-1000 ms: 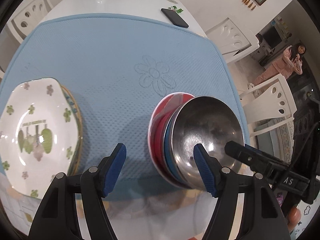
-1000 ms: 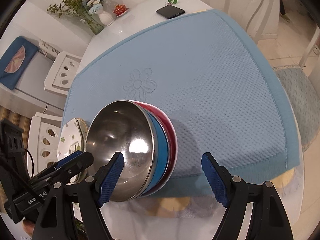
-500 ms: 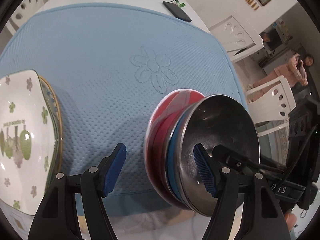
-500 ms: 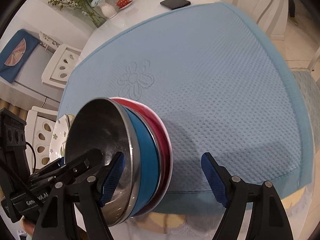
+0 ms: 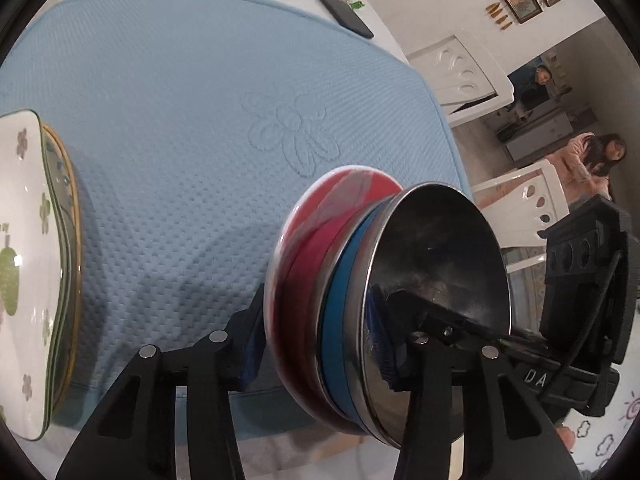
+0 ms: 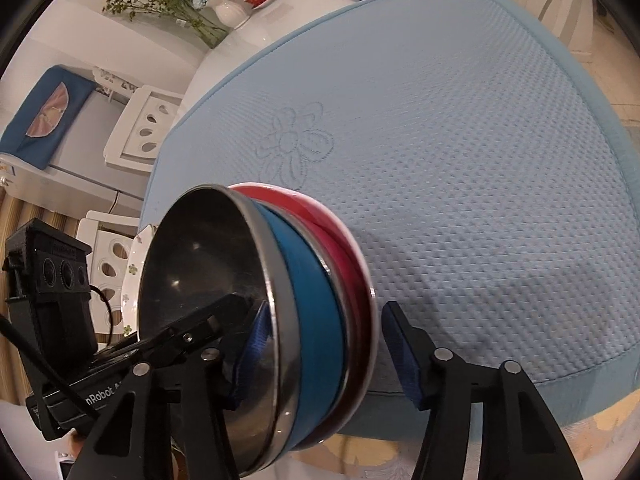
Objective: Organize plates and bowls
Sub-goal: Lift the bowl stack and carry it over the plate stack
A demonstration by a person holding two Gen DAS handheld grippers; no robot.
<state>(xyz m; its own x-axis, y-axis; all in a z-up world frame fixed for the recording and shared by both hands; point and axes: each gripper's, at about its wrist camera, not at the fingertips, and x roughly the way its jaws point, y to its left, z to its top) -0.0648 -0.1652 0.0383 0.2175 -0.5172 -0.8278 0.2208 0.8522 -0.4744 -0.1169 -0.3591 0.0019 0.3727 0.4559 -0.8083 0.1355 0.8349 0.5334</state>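
A steel bowl (image 5: 448, 256) sits nested in a blue bowl (image 5: 340, 304) and a red bowl (image 5: 304, 252) on the blue mat (image 5: 180, 100). My left gripper (image 5: 318, 332) straddles the near rim of this stack. Its jaws are closing, one pad on the red bowl's outside and the other against the steel bowl's inside. My right gripper (image 6: 326, 340) straddles the stack's rim too, with the steel bowl (image 6: 208, 264) at its left. Its jaws are closing, and a gap shows between its outer pad and the red bowl (image 6: 344, 248). A floral plate (image 5: 24, 240) tops a plate pile at the left.
A black phone (image 5: 346, 16) lies on the white table beyond the mat. White chairs (image 5: 460, 76) stand around the table. Two people (image 5: 592, 160) are in the room at the far right. A vase of flowers (image 6: 228, 12) stands at the table's far end.
Both grippers have come down onto the bowl stack, which now fills more of each view. Both pairs of jaws have narrowed around the stack's rim.
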